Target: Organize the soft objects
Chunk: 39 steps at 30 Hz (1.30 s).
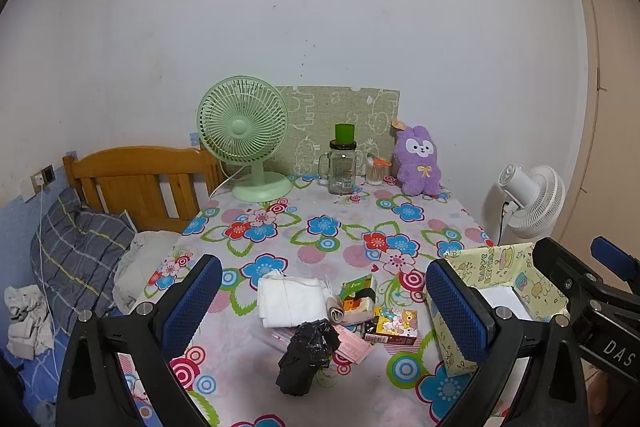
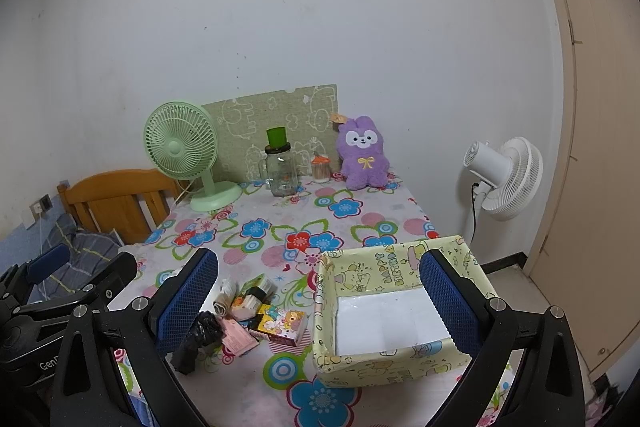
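Note:
A pile of small items lies on the flowered table (image 1: 320, 227): a folded white cloth (image 1: 290, 297), a crumpled black plastic bag (image 1: 306, 355), a small rolled cloth (image 1: 336, 311), a pink packet (image 1: 354, 345) and a cartoon box (image 1: 394, 325). A yellow paper-wrapped open box (image 2: 380, 311) stands empty at the right. My left gripper (image 1: 324, 311) is open above the pile, holding nothing. My right gripper (image 2: 318, 301) is open and empty, over the yellow box's left edge. A purple plush rabbit (image 1: 418, 163) sits at the table's far end.
A green desk fan (image 1: 244, 131), a glass mug jar (image 1: 342, 167) with a green cup on it and a toothpick jar (image 1: 376, 173) stand at the far edge. A white floor fan (image 2: 504, 179) stands right of the table. A bed with a wooden headboard (image 1: 136, 179) is at the left.

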Motion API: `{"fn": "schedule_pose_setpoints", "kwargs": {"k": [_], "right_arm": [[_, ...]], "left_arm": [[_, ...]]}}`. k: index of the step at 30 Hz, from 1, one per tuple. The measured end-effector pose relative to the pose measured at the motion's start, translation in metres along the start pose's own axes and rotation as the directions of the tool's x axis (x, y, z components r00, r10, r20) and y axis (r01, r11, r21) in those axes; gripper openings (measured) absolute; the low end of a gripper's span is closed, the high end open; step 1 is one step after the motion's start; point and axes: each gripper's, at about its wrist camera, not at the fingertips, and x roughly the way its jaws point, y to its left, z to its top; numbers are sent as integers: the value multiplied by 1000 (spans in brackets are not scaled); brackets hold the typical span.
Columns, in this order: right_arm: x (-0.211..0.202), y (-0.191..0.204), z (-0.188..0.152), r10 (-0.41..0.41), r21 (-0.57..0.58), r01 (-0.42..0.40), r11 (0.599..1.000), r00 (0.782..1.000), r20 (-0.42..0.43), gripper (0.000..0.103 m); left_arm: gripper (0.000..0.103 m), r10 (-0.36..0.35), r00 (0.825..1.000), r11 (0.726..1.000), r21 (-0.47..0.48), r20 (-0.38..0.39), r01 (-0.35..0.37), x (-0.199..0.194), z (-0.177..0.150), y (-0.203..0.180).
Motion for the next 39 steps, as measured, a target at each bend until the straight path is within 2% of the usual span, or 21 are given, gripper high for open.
{"fn": "schedule_pose_setpoints", "kwargs": {"k": [39], "right_arm": [[2, 1, -2, -6, -2, 6, 1000, 1000, -13, 102]], "left_arm": [[103, -6, 1000, 1000, -2, -9, 6, 2, -4, 0]]}}
